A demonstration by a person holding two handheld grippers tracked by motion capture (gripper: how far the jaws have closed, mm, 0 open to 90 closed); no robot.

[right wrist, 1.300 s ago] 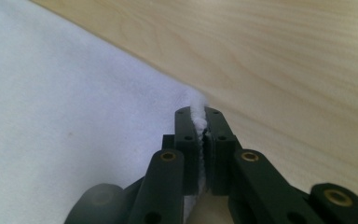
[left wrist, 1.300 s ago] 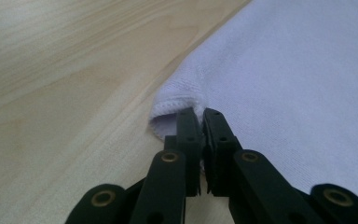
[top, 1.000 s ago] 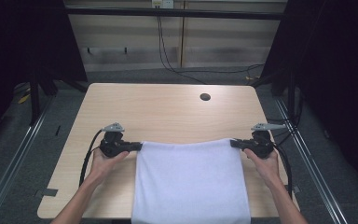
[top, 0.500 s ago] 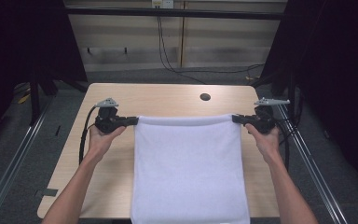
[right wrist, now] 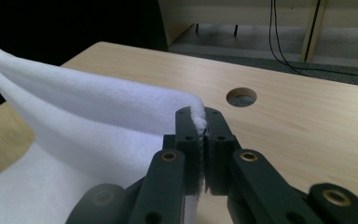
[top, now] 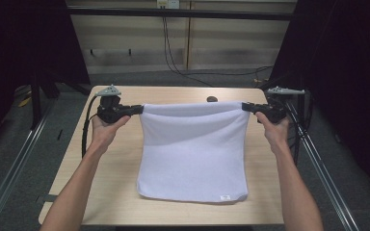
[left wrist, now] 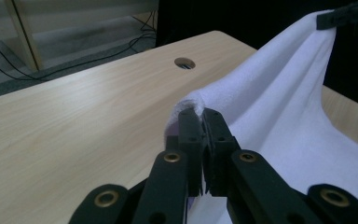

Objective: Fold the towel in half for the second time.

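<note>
A white towel [top: 192, 151] is stretched between my two grippers above the wooden table [top: 111, 178]. Its top edge hangs taut in the air and its lower part drapes down onto the tabletop near the front edge. My left gripper [top: 139, 109] is shut on the towel's top left corner [left wrist: 191, 100]. My right gripper [top: 244, 107] is shut on the top right corner [right wrist: 198, 114]. In the left gripper view the towel [left wrist: 279, 107] runs off to the right gripper [left wrist: 326, 19] at the upper right. In the right gripper view the towel [right wrist: 84, 116] sweeps away to the left.
A round cable hole [top: 212, 99] sits in the table just behind the towel's raised edge, also seen as the hole [left wrist: 185, 62] and the hole [right wrist: 241, 97]. Metal rails [top: 14, 163] run along both sides of the table. Cables [top: 173, 62] lie on the floor beyond.
Both grippers have risen and moved away from the person, carrying the towel's top edge with them. More of the towel now hangs off the table, and its near edge has slid forward into view.
</note>
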